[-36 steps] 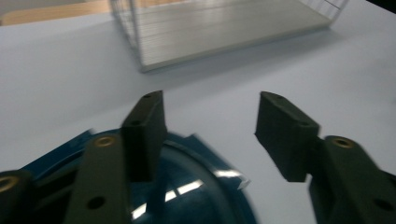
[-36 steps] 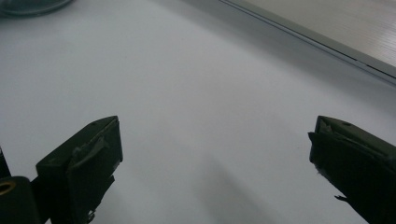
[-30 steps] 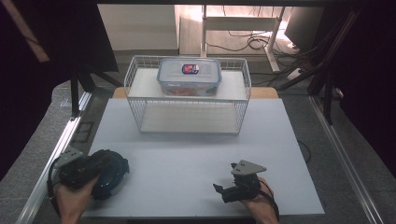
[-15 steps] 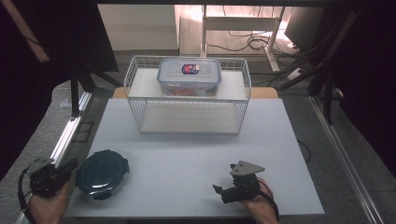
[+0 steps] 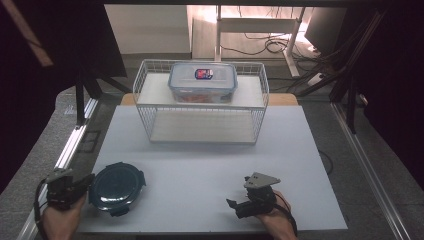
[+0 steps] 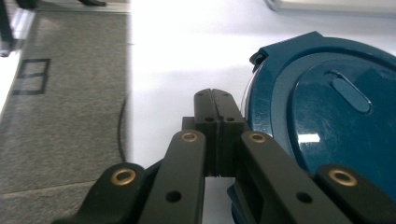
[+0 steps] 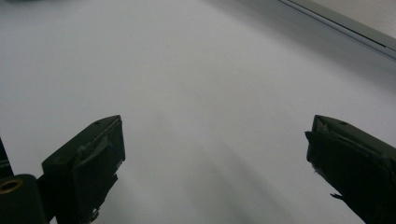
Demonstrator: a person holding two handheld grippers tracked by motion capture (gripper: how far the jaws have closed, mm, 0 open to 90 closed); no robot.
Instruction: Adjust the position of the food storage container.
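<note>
Right now the white counter spreads under both my hands, with the wire basket at twelve o'clock from the counter's middle. Inside it, on the upper shelf, sits a clear lidded food box, closed, upright.

Next in size is the round dark-blue container, lid on, lying flat at about eight o'clock on the counter, near the front edge. It rests on its own; nothing grips it.

My left gripper lies at nine o'clock from that container, just beside its rim. In the left gripper view its jaws are pressed flat together with nothing between them, having just finished closing, and the blue lid sits just to their right.

My right gripper waits at five o'clock on the counter, well apart from the container, its jaws standing wide over bare white surface.

I judge the work barely started: one box already sits in the basket, the blue container remains on the counter to be grasped and lifted there.
</note>
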